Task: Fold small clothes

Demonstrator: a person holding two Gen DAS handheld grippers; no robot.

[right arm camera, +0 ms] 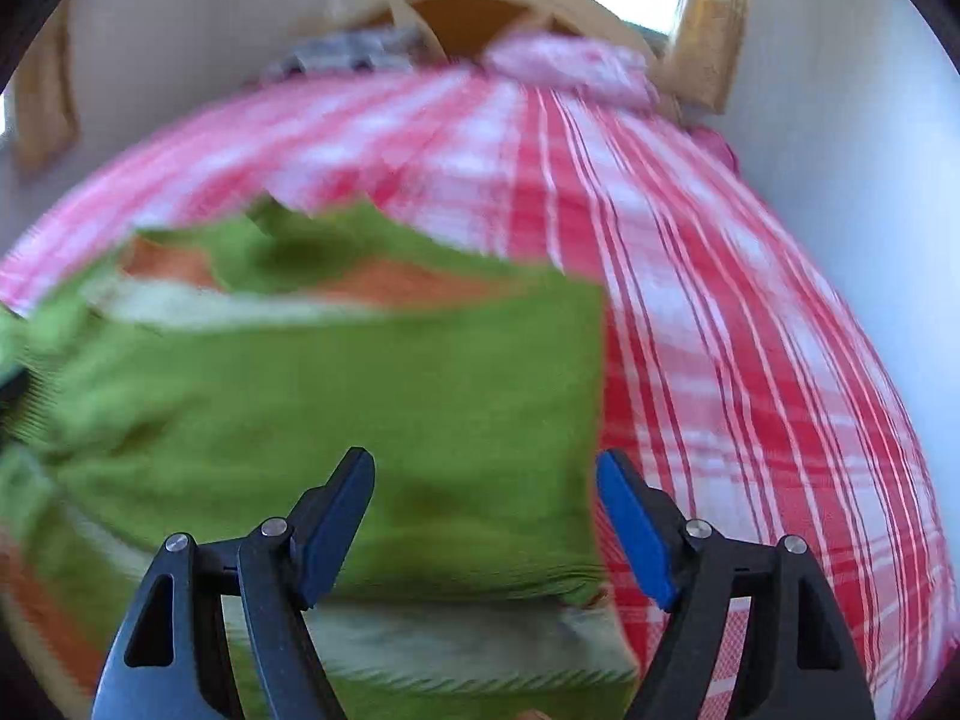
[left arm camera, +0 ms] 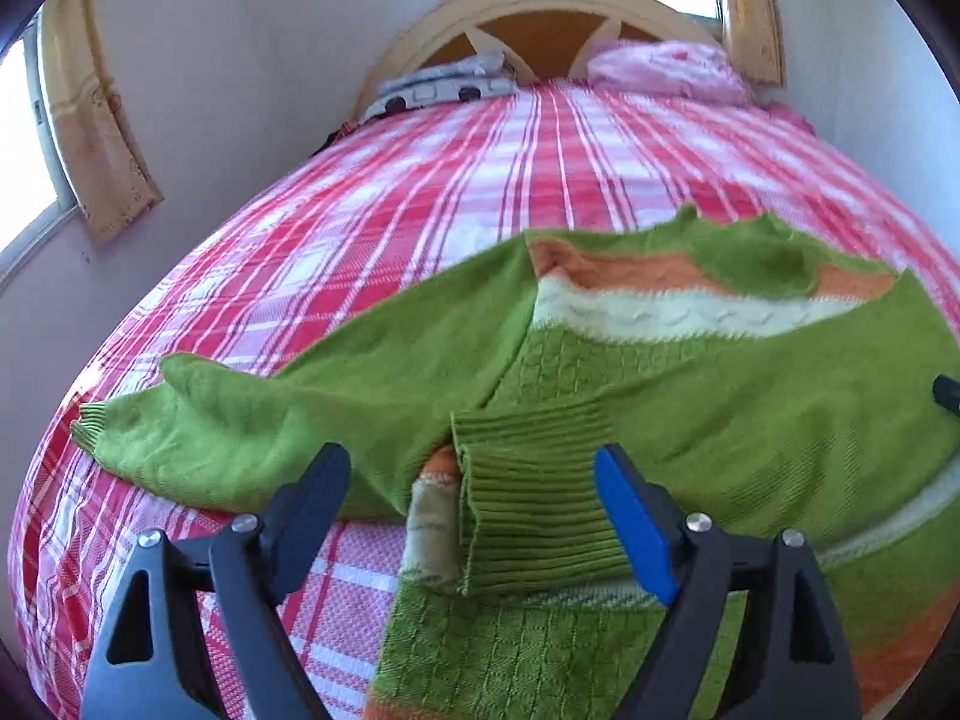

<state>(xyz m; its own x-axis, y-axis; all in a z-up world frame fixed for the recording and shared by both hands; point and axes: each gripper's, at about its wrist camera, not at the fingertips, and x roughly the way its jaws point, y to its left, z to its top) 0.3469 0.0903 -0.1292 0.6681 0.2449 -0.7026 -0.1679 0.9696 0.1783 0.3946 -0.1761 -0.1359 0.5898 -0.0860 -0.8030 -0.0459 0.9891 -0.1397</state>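
Green sweater [left arm camera: 690, 384] lies spread on the bed [left arm camera: 420, 204], over a red-and-white checked cover, with orange and cream bands across the chest. One sleeve [left arm camera: 252, 414] stretches out toward the left edge of the bed, its ribbed cuff flat on the cover. The other sleeve is folded across the body; its ribbed cuff [left arm camera: 534, 498] sits between the fingers of the left gripper [left arm camera: 474, 480].

Left gripper: jaws spread wide, pads clear of the cuff on both sides, nothing grasped. The near hem of the sweater is cut off by the bottom of the frame and partly covered by the gripper's arms.

Right gripper [right arm camera: 486, 480]: jaws released, hanging over the right-hand part of the sweater [right arm camera: 360, 390], near its straight side edge. Whether the fingertips touch the knit cannot be told (right wrist view is heavily blurred). Only a dark tip [left arm camera: 948, 396] of it enters the left wrist view at the right edge.

At the head of the bed: a curved wooden headboard [left arm camera: 540, 6], a pink pillow [left arm camera: 666, 69], and a grey-and-white folded item [left arm camera: 444, 84] whose nature is hard to make out. Yellow curtains [left arm camera: 96, 120] flank the bright windows; the panes are washed out.
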